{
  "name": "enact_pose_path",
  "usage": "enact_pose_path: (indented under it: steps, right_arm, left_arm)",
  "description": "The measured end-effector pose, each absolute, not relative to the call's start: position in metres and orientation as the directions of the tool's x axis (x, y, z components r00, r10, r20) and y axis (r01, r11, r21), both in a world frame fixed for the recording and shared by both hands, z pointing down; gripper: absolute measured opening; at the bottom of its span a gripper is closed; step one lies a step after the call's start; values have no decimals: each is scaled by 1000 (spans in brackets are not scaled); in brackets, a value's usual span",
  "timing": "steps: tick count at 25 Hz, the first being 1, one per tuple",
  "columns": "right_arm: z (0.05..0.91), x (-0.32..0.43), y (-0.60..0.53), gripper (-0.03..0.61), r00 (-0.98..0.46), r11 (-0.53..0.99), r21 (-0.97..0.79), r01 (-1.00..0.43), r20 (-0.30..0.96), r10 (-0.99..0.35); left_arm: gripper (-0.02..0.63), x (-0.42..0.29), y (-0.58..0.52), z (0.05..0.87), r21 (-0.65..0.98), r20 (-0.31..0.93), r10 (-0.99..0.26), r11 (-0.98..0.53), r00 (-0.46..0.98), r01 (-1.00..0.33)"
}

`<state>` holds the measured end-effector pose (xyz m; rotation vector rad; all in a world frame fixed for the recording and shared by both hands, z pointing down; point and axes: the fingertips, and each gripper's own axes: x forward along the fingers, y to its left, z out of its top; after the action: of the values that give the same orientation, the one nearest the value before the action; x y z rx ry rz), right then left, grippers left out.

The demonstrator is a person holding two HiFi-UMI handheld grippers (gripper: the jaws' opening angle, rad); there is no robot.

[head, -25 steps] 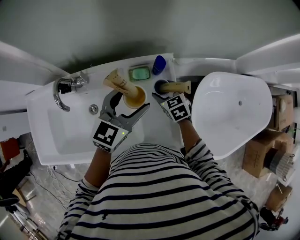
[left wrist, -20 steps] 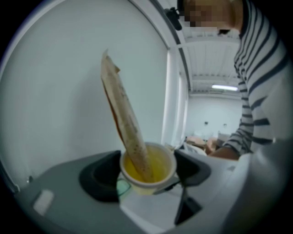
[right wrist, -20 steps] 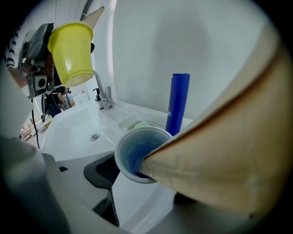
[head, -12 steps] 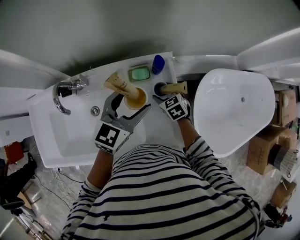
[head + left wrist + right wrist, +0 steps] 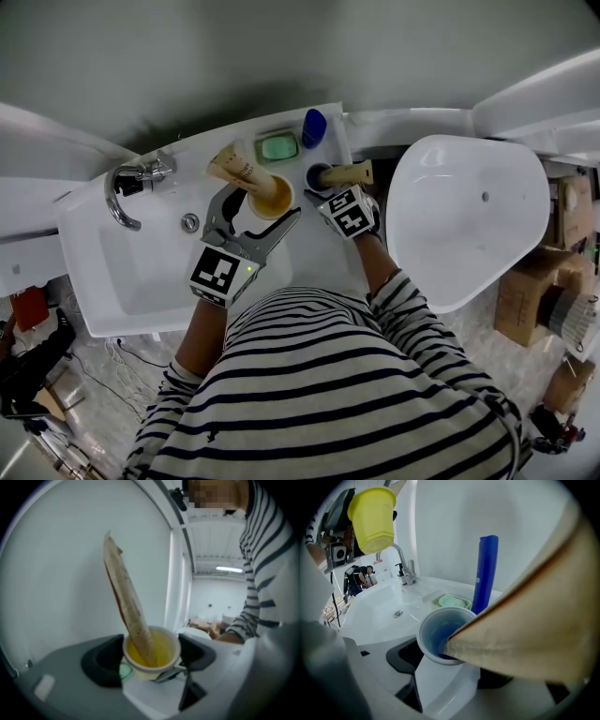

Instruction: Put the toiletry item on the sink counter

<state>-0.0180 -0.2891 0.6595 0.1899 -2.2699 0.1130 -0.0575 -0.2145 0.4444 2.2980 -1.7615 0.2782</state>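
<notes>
White sink surface (image 5: 323, 251) below a grey wall: my left tongs (image 5: 262, 200) clamp a yellow plastic cup (image 5: 152, 662), lifted clear so its leaning beige squeeze tube (image 5: 129, 606) rides along, while my right tongs (image 5: 446, 645) grip a blue plastic cup (image 5: 435, 631) carrying a second beige tube (image 5: 525, 620).

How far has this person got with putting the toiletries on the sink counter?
Already on the counter: green soap and a blue bottle. In hand: the left gripper clamps a yellow cup holding a tube, raised in the air; the right gripper clamps a blue cup with a second tube. Left: set both cups down and release.
</notes>
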Motion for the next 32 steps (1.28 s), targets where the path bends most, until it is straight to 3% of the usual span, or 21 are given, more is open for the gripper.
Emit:
enact_pose_path:
  steps: [4, 32]
  right_arm:
    - [671, -9, -285, 344, -593, 989, 16, -147, 799, -101]
    - [623, 40, -272, 343, -632, 971, -24, -240, 763, -138]
  left_arm:
    - [370, -57, -214, 443, 72, 288, -922, -249, 259, -966]
    - [370, -52, -225, 479, 66, 333, -901, -271, 277, -960]
